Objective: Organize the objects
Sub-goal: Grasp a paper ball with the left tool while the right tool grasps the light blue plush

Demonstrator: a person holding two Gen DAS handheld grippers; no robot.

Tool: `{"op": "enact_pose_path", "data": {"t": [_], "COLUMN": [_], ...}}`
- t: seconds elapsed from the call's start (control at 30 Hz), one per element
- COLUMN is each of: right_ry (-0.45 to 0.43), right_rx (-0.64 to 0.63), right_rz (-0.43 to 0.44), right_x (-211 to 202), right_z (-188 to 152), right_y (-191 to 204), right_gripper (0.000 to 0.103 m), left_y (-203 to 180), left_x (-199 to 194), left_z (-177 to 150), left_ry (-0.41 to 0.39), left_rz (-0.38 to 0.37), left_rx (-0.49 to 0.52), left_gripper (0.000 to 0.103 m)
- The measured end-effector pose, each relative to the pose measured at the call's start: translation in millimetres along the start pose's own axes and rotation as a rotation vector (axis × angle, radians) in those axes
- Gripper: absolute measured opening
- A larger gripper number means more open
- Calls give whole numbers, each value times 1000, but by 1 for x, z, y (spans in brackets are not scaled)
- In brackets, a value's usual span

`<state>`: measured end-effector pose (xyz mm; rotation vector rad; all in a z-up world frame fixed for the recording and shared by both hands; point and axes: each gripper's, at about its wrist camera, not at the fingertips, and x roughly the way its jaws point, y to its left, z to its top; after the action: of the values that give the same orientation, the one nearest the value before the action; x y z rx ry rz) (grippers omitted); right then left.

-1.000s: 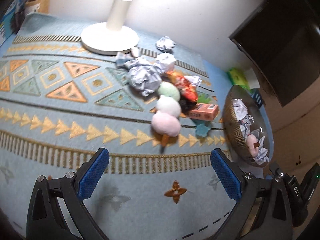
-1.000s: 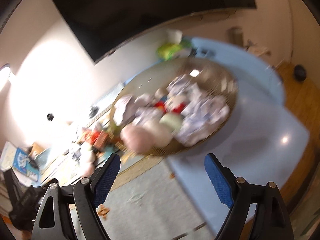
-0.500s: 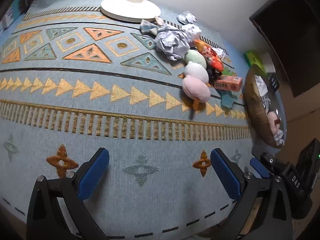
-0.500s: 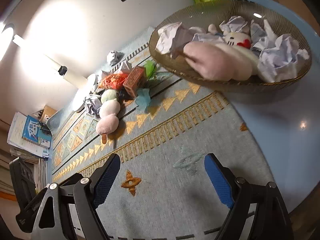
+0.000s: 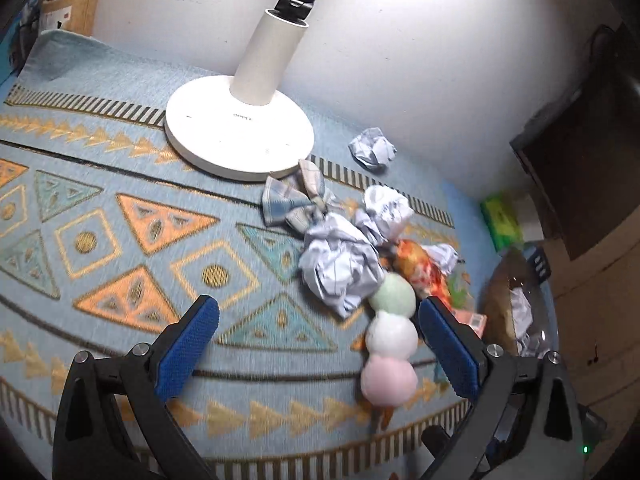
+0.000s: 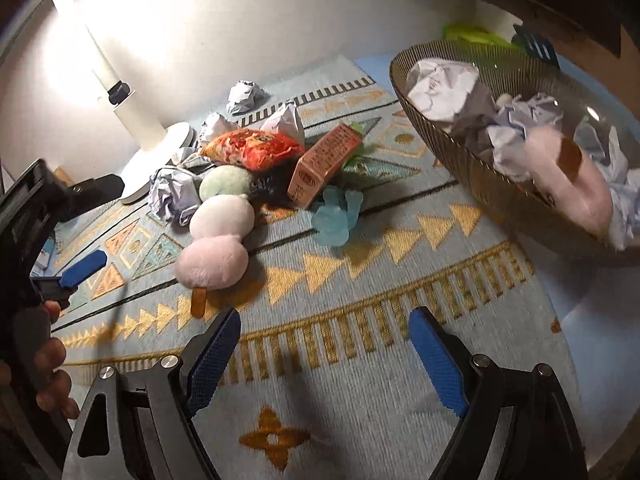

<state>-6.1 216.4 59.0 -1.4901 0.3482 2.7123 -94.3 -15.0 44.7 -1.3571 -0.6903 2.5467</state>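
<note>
Left wrist view: my left gripper [image 5: 316, 334] hung with fingers spread wide and nothing between them, above the patterned rug [image 5: 120, 240]. The plush dango skewer [image 5: 390, 340] lay just inside my right-hand pad, with a crumpled paper ball [image 5: 340, 268] touching its green end, nearer the white lamp base [image 5: 238, 136]. Right wrist view: my right gripper [image 6: 324, 356] was likewise spread and empty. The skewer [image 6: 218, 224] lay left of the pink box [image 6: 324, 164], and the wicker basket [image 6: 460, 152] of paper sat right of it.

Black tongs [image 5: 316, 344] with blue textured pads [image 5: 188, 346], silver screws.
</note>
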Motion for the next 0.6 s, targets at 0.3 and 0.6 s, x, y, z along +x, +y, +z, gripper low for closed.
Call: {"op": "enact_pose_path", "data": {"t": [0.3,0.6], "right_ry": [-44,-78], "right_rx": [-20,-101], "right_rz": [-107,-57], "right_x": [39,35], "right_z": [32,35], "right_y": [4,1], "right_gripper": [84,29], "left_y": [-20,-20], "left_x": [56,46], "left_z": [11,9], "left_ry": [100,37], "left_rz": [-78,-60], "left_rx": [71,116], "left_gripper": [83,51]}}
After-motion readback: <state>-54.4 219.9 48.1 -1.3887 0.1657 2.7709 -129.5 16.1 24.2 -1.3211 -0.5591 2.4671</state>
